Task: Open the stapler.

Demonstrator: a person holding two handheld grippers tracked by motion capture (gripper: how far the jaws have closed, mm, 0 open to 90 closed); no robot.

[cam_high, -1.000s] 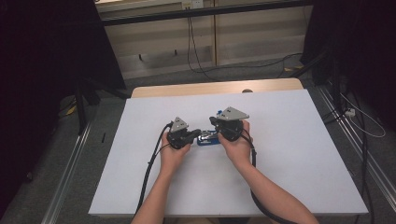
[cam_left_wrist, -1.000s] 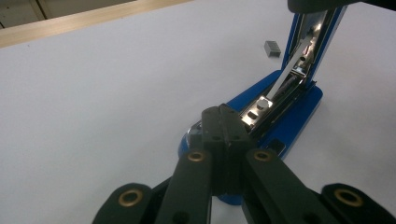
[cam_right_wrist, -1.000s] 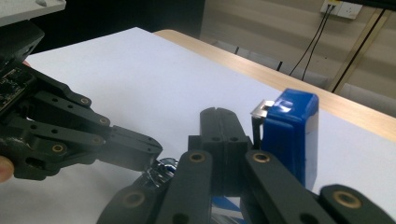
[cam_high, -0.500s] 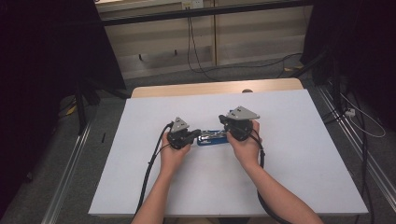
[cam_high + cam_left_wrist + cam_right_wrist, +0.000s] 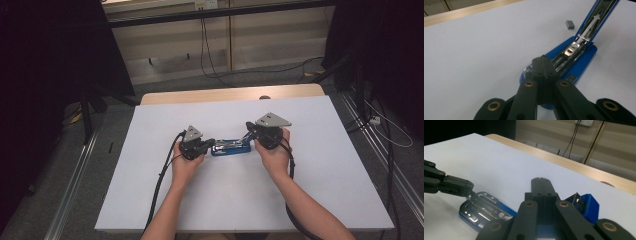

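High view, both forearms reaching in from below, left tongs and right tongs each pinched on opposite ends of blue stapler (top swung open), white table.

— Where are the hands?
— Both forearms reach in from the near edge. The left hand holds the left claw pointing right; the right hand holds the right claw pointing left.
— And the jaws?
— In each gripper view they're pressed together, flat against each other.
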